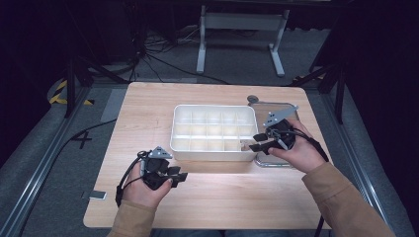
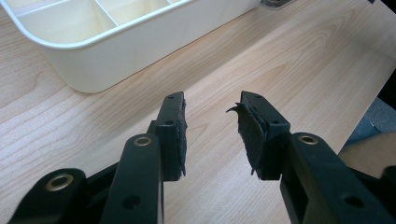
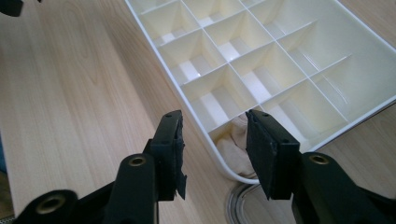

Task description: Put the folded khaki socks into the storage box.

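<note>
1. The right gripper had its jaws spread and empty, poised over the near right corner of the white divided tray, one jaw inside the rim line and one outside it.
2. Just below those jaws, a pale, crumpled piece of cloth lay in that corner compartment, apparently loose, nothing pinching it.
3. The left gripper also stood with jaws apart and holding nothing, over bare tabletop just in front of the tray's near wall.
4. As far as could be judged, the cloth was already in its compartment; every other cell in sight looked empty, so little of the filling seemed done.
5. The right hand angled its gripper leftward toward the tray, above a metal plate lying beside it.
6. The left hand rested low on the wooden table, pointing right.
</note>
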Motion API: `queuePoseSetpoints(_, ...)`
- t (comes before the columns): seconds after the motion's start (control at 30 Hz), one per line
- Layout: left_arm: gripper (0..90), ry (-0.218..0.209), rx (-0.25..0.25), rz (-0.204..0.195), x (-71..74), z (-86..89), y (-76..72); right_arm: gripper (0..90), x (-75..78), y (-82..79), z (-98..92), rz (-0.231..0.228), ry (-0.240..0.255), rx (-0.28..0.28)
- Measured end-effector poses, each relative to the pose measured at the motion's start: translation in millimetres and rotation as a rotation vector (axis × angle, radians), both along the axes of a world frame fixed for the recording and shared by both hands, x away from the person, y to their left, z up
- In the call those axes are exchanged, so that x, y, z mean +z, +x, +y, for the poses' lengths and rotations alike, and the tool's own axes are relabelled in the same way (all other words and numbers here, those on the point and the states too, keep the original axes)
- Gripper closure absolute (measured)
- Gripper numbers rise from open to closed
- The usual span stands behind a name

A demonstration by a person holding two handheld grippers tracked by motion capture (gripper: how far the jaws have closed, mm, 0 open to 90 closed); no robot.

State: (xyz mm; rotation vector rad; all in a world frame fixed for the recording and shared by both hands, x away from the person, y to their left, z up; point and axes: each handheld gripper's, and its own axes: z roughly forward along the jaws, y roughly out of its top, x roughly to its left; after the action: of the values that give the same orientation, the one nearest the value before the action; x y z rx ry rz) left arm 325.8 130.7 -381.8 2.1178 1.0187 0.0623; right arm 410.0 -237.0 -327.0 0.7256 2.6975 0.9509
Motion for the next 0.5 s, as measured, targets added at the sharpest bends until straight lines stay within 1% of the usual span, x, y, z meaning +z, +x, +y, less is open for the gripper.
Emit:
queuePoseSetpoints(0.07, 62.1, 0.001, 0.001, 0.008, 0.3, -0.7, -0.5, 54.9, 0.9, -7.3, -3.4, -0.009, 0.030, 0.010)
queuePoseSetpoints(0.17, 61.8, -0.002, -0.012, 0.005, -0.2, -1.5, -0.2, 49.0, 0.3, -17.9, -6.8, -0.012, 0.082, 0.033)
queuePoseSetpoints(0.2, 61.7, 0.001, -0.022, 0.005, 0.3, -1.2, -0.4, 48.3, -1.2, -21.1, -7.7, -0.006, 0.095, 0.043)
queuePoseSetpoints(0.23, 61.5, 0.001, -0.022, 0.005, 0.3, -1.2, -0.4, 48.1, -3.3, -24.7, -8.1, 0.005, 0.107, 0.049)
queuePoseSetpoints(0.27, 61.5, -0.002, -0.038, -0.003, 1.8, -0.6, -1.1, 47.3, -5.6, -28.4, -8.4, 0.007, 0.113, 0.054)
queuePoseSetpoints(0.3, 61.4, -0.007, -0.037, -0.004, 2.4, -0.2, -1.7, 46.4, -8.3, -31.6, -8.8, 0.001, 0.124, 0.059)
queuePoseSetpoints(0.33, 61.3, -0.007, -0.037, -0.004, 2.4, -0.2, -1.7, 46.4, -8.3, -31.6, -8.8, 0.001, 0.124, 0.059)
queuePoseSetpoints(0.37, 61.3, -0.011, -0.043, -0.011, 2.7, 0.6, -1.3, 45.7, -11.0, -34.6, -9.1, -0.001, 0.138, 0.061)
queuePoseSetpoints(0.4, 61.3, -0.013, -0.036, -0.007, 2.6, 0.9, -2.0, 45.2, -16.6, -40.1, -10.1, -0.006, 0.160, 0.063)
queuePoseSetpoints(0.47, 61.4, -0.011, -0.036, -0.003, 2.5, 1.5, -2.2, 45.0, -18.0, -42.0, -10.9, -0.006, 0.166, 0.057)
queuePoseSetpoints(0.5, 61.4, -0.010, -0.038, 0.001, 2.4, 2.0, -2.1, 44.1, -20.4, -44.8, -12.1, -0.004, 0.184, 0.045)
